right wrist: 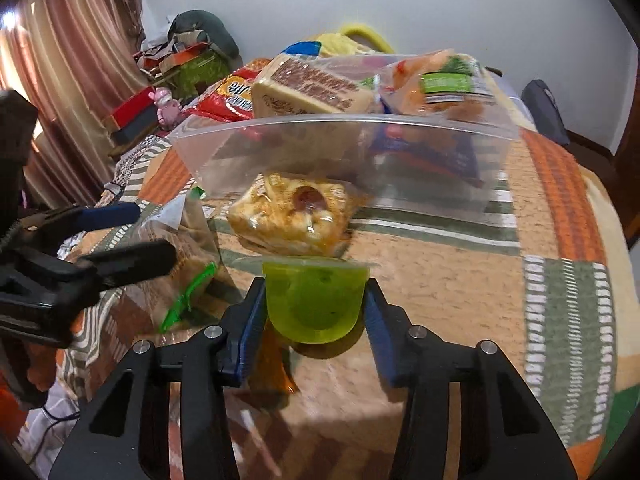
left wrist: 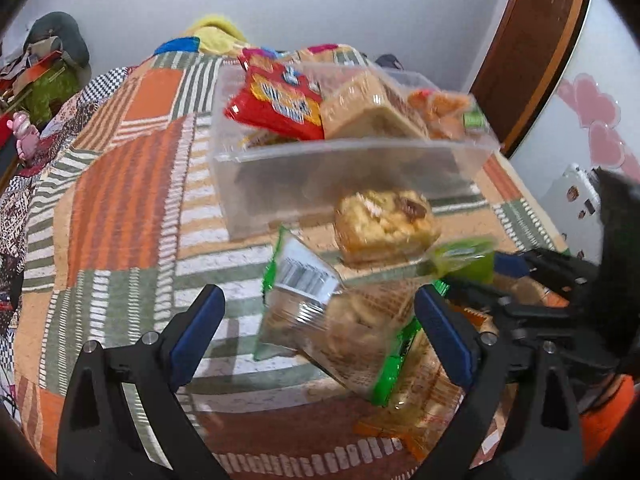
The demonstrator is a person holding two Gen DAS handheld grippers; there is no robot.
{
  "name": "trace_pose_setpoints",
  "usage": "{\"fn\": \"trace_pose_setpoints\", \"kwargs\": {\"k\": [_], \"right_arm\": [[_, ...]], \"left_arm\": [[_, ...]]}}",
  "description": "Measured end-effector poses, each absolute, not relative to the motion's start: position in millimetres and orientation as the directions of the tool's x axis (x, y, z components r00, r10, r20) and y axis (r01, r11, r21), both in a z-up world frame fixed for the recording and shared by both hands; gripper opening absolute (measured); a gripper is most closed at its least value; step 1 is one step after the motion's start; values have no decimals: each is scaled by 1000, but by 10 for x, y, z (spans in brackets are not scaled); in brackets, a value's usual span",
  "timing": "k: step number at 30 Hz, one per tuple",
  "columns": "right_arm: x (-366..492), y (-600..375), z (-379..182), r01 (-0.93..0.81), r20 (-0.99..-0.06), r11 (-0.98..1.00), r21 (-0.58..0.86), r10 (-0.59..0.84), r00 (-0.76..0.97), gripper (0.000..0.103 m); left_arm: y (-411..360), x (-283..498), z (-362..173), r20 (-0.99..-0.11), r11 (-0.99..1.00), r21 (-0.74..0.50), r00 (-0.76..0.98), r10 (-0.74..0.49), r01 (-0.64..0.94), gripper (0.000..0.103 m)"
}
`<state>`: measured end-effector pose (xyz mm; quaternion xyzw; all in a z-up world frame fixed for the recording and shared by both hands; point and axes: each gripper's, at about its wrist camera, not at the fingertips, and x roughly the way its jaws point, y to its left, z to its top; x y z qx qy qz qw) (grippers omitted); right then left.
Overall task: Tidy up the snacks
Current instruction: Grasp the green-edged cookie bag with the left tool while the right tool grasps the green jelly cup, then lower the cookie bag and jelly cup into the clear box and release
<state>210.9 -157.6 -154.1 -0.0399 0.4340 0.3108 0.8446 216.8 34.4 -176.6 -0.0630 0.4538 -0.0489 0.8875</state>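
Observation:
A clear bag of cookies with green edges (left wrist: 340,320) lies on the patchwork blanket between the fingers of my left gripper (left wrist: 320,332), which stands open; neither pad touches it. My right gripper (right wrist: 316,292) is shut on a small green jelly cup (right wrist: 316,308), with a pad against each side. In the left wrist view the right gripper (left wrist: 476,272) and cup (left wrist: 466,258) show at the right. A wrapped pastry (right wrist: 292,212) lies in front of a clear plastic bin (right wrist: 340,124) that holds a red snack bag (left wrist: 276,104), a beige pack (left wrist: 368,112) and an orange bag (left wrist: 444,108).
An orange wrapper (left wrist: 412,420) lies under the cookie bag. The blanket (right wrist: 460,280) is bare to the right of the cup. Boxes, a pink toy (right wrist: 166,106) and clutter sit at the far left by a curtain. A brown door (left wrist: 536,52) stands at the right.

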Motion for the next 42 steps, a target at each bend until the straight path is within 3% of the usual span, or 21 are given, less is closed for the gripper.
{"fn": "trace_pose_setpoints", "kwargs": {"k": [13,15,17,19,22,32,42], "right_arm": [[2049,-1854,-1429,-515,-724,831,212,487,488,44],[2056,-1852,-1426,-513,-720,830,219,493,489,44],[2066,-1855,-1425,-513,-717,829,221,494,491,44],[2076,-1862,-1423,-511,-716,830,223,496,492,44],[2078,-1881,-1403,-512,-709,829,226,501,497,44],[2163,-1849,-1083,-525,-645,826,203,516,564,44],[2409,-1695,-698,-531,-562,833,153,516,647,44]], "left_arm": [[106,2398,-2119,-815,990,-127,563,-136,56,98],[64,2388,-2099,-804,988,-130,574,-155,84,91],[32,2368,-2069,-796,987,-124,582,-163,107,75],[50,2373,-2045,-792,983,-137,583,-182,120,66],[107,2332,-1993,-782,981,-161,592,-195,110,59],[343,2121,-1553,-724,983,-164,668,-174,78,58],[458,2392,-961,-627,989,-134,768,-129,57,58]]}}
